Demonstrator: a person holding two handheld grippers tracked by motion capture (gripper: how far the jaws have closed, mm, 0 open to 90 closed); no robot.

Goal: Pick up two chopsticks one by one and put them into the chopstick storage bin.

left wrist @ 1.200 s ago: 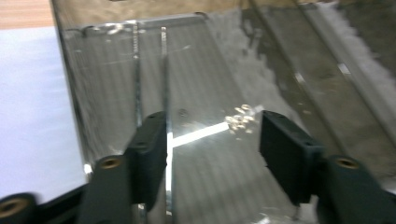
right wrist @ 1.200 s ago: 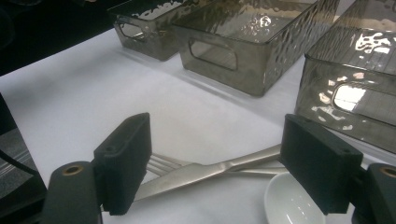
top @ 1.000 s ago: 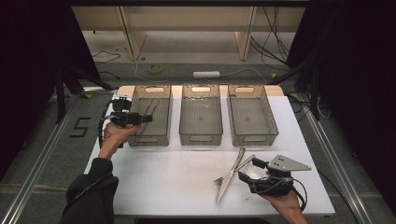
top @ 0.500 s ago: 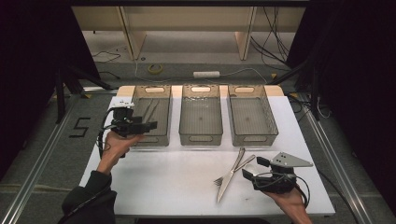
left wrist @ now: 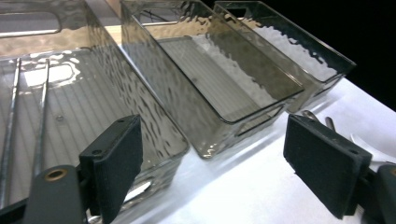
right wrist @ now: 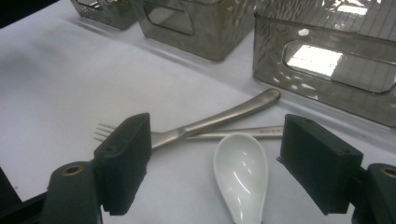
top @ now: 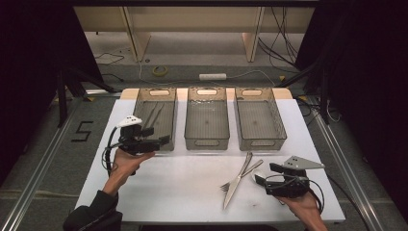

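White ceramic spoon is sitting on the white bench right between the black pads of my right tool, bowl toward me, and the pads stand wide apart on either side without touching it. Just past the spoon are a steel fork and a steel knife lying crossed on the bench, the fork's tines pointing off to the left in the right gripper view. From the high view that whole little pile sits in front of the right-hand clear ribbed plastic bin, a bit toward the middle one. My left tool is over at the near end of the left clear plastic bin; its jaws have just been opening and they're spread wide now with nothing between them. In the left gripper view I can see a couple of thin metal pieces lying lengthwise in that left bin, can't tell exactly what they are.
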